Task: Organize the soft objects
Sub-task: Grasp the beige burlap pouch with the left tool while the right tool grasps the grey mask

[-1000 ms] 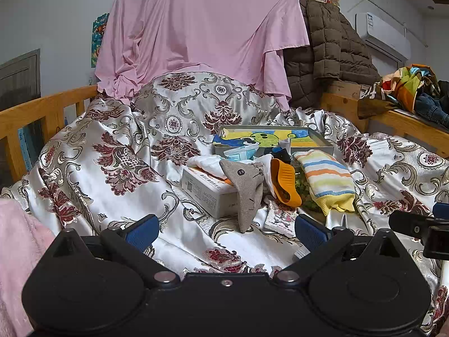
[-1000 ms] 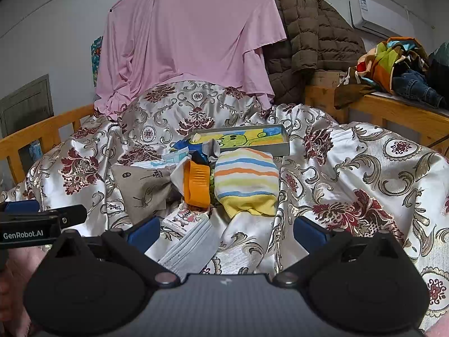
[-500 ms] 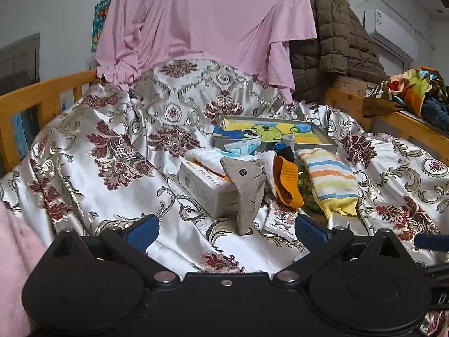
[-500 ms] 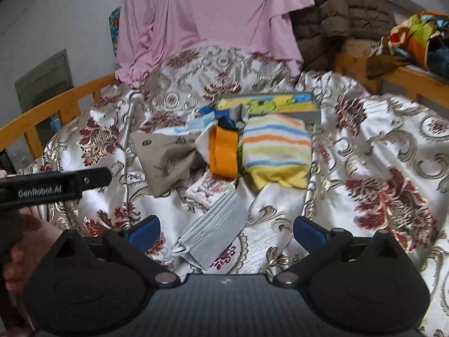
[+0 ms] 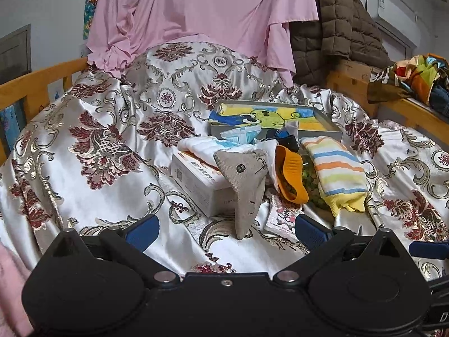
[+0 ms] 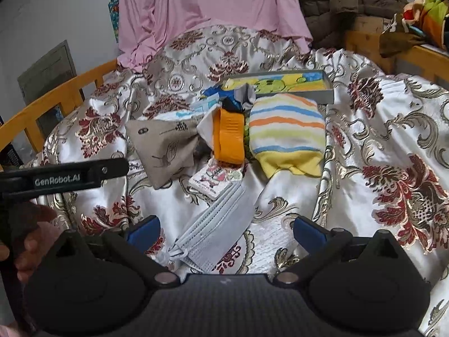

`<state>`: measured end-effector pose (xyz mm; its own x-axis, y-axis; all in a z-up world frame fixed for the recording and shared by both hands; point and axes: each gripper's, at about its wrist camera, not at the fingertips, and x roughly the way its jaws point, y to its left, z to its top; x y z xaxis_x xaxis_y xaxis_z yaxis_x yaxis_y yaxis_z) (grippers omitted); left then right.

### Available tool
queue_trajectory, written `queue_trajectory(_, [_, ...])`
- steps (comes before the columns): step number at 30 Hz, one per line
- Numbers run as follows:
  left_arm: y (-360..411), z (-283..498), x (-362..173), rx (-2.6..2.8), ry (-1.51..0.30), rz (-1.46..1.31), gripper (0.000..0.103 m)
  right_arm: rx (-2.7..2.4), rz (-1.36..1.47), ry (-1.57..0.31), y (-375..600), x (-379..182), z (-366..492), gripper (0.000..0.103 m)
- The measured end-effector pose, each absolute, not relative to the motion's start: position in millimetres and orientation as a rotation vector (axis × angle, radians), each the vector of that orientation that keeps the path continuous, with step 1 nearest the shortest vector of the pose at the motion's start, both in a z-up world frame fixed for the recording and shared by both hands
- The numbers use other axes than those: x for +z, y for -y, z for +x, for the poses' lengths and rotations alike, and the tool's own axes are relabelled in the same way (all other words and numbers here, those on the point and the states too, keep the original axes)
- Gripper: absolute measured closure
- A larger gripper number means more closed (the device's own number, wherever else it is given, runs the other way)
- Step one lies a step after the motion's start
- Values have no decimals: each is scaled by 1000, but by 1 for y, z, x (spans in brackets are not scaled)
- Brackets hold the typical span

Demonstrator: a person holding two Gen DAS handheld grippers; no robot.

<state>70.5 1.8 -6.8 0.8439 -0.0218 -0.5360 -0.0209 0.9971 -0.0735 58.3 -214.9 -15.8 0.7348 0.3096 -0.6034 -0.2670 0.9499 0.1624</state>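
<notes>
Mask first: the grey face mask point(image 6: 216, 230) lies flat on the floral bedspread point(image 6: 373, 140), low and centre in the right wrist view, a little left of the midline. Its long axis runs diagonally, from its ear loops at the lower left, just beside the left blue pad, up toward the small printed packet point(image 6: 213, 179) that overlaps its upper right end. I'd judge it the nearest soft thing to the right tool point(image 6: 226, 229), whose fingers are spread wide and carry nothing; the mask sits between them, close in.

Moving outward, up the frame: the beige pouch point(image 6: 165, 146) sits at centre left, the orange strap point(image 6: 228, 137) in the middle, the striped sock point(image 6: 286, 132) to the right of it, and the grey tray point(image 6: 283, 84) with the cartoon towel behind them all.

From the left wrist view, the same heap is mid-frame and further off. The beige pouch point(image 5: 247, 185) droops over the white box point(image 5: 196, 182), pointing down toward the gap of the left tool point(image 5: 227, 231), which is likewise spread and empty. The striped sock point(image 5: 336, 174) lies right of centre.

So as I read it, the right side has the shorter reach to the mask, and the left side lines up better with the pouch. The left tool's arm point(image 6: 64, 178) crosses the left edge of the right view, with a hand point(image 6: 31, 238) below it, well clear of the mask.
</notes>
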Motion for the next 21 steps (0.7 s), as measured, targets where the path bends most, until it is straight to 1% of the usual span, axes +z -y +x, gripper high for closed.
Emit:
queue_trajectory(9, [4,101,-13,-9,-598,-31,1,344,35,-740,204,-30,82,0])
queue_trajectory(14, [13,116,-14,-68,-586,80,1,348,19,-775,200,-41,90,0])
queue_trajectory(19, [18,133,-18,-98,-594,120,1,376,-6,-773,192,-45,96,1])
queue_trajectory(21, [17,139,-19,-106,-589,113,1,393,-18,-765,187,-47,100,3])
